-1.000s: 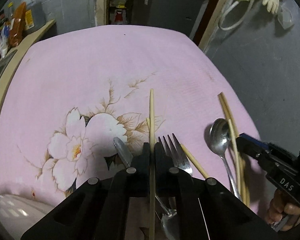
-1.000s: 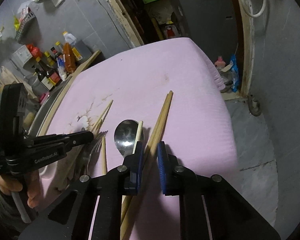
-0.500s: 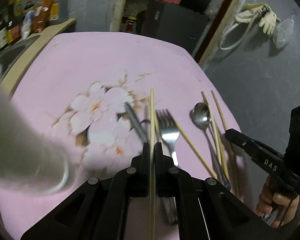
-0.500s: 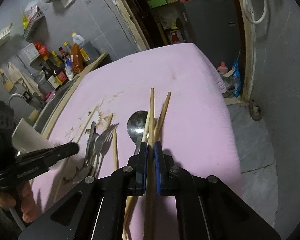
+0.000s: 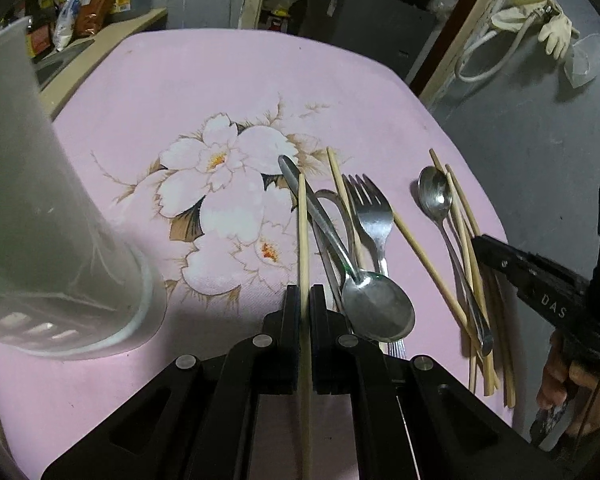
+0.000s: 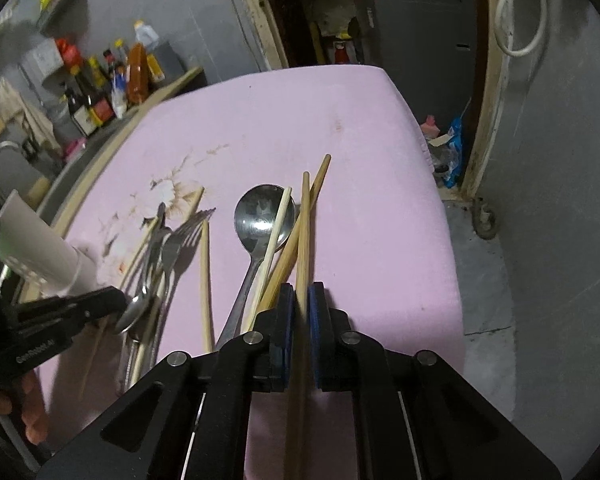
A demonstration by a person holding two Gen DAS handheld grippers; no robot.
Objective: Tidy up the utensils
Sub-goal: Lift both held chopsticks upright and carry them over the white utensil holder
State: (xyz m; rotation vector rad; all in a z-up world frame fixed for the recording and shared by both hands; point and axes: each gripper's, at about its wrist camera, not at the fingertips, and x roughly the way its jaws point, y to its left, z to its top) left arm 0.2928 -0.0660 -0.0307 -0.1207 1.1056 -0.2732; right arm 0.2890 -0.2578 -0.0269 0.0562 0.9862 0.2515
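Observation:
My left gripper (image 5: 305, 292) is shut on a pale chopstick (image 5: 303, 232) that sticks out forward over the pink cloth (image 5: 220, 80). A white perforated utensil holder (image 5: 40, 220) stands close on its left. My right gripper (image 6: 297, 290) grips a darker chopstick (image 6: 303, 232) between its blue pads, and its jaws are opening slightly. Beneath it lie a spoon (image 6: 262, 216) and more chopsticks (image 6: 278, 224). A fork (image 5: 370, 212), a large spoon (image 5: 376, 308) and a small spoon (image 5: 434, 196) rest on the cloth.
Bottles (image 6: 100, 88) line a wooden counter at the far left. The cloth's right edge (image 6: 440, 216) drops to a grey floor. A dark cabinet (image 5: 364, 20) stands behind the table. A hand (image 5: 560, 380) holds the right gripper (image 5: 484, 244).
The right gripper's jaws closed on one chopstick and lifted its tip off the pile. The left gripper carried its chopstick leftward, and the white holder came into its view.

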